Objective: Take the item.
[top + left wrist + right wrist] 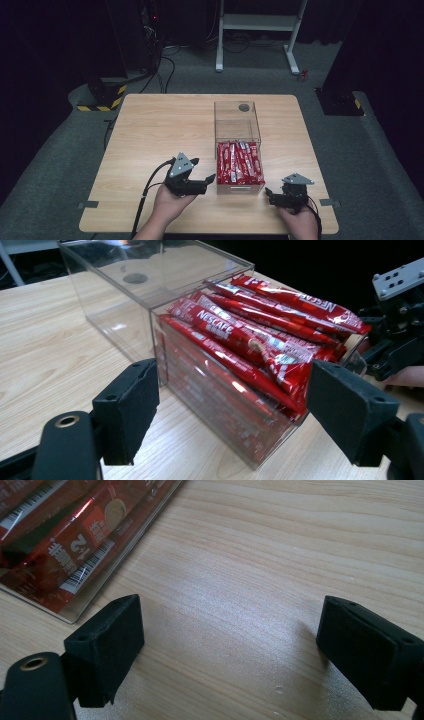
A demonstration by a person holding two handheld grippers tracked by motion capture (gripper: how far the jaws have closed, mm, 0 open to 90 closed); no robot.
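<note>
A clear plastic box [237, 131] stands on the wooden table [150, 130], its near half packed with red Nescafe stick packets [239, 162]. My left gripper [206, 176] is open just left of the box's near end, its jaws wide and facing the box [125, 315] and the packets [250, 340]. My right gripper [268, 192] sits low on the table at the box's near right corner, also open, with bare wood between its jaws. In the right gripper view the box wall and the packets [55, 540] lie at the upper left.
The far half of the box holds no packets and has a round hole [244, 107] in its top. A white metal frame [257, 30] and cables [165, 65] stand on the carpet beyond the table. Bare wood spreads left of the box.
</note>
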